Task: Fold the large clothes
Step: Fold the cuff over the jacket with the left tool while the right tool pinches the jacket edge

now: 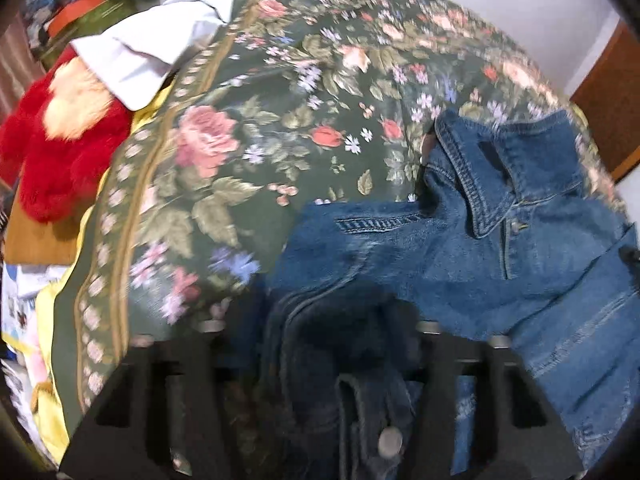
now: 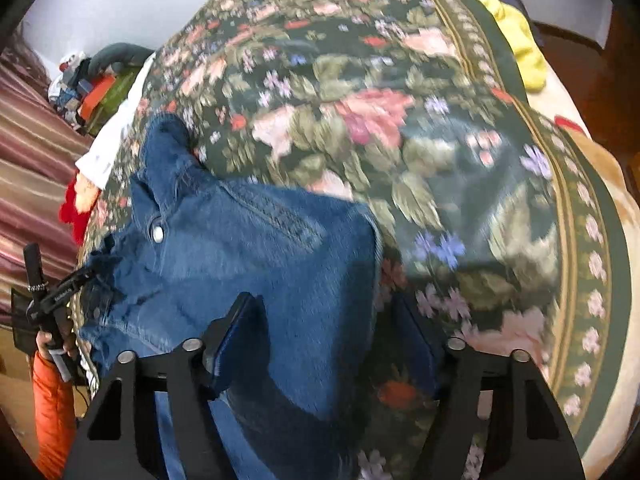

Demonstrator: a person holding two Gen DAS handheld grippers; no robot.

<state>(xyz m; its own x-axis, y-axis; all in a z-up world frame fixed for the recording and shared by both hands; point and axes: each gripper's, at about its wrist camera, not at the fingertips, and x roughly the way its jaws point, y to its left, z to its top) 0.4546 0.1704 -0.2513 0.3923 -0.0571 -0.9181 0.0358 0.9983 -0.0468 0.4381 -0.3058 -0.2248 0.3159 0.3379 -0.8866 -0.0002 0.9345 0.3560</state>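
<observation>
A denim jacket [image 1: 472,248] is spread on a floral cover [image 1: 248,128] that drapes a bed. In the left wrist view the collar [image 1: 484,184] is turned up toward the far side, with a button placket running down from it. A bunched, shadowed fold of denim with a metal button [image 1: 390,442] is seen between the fingers of the left claw [image 1: 320,368]; the fingertips are hidden in the dark cloth, so it cannot be told whether the claw is clenched on it or released.

In the right wrist view the right claw [image 2: 320,344] is seen spread wide and released. Its left finger [image 2: 236,336] lies on the jacket [image 2: 248,264], while the other finger is over the cover [image 2: 400,120] beside the jacket's edge. A snap [image 2: 158,234] is visible near the collar. At the far left edge of this view the left claw's handle [image 2: 48,304] is held by a hand [image 2: 50,340] in an orange sleeve [image 2: 52,412].

Beyond the cover, a red plush [image 1: 60,148] and a white cloth [image 1: 152,52] are piled at the bedside, and a yellow cloth [image 2: 520,36] is seen at the far corner.
</observation>
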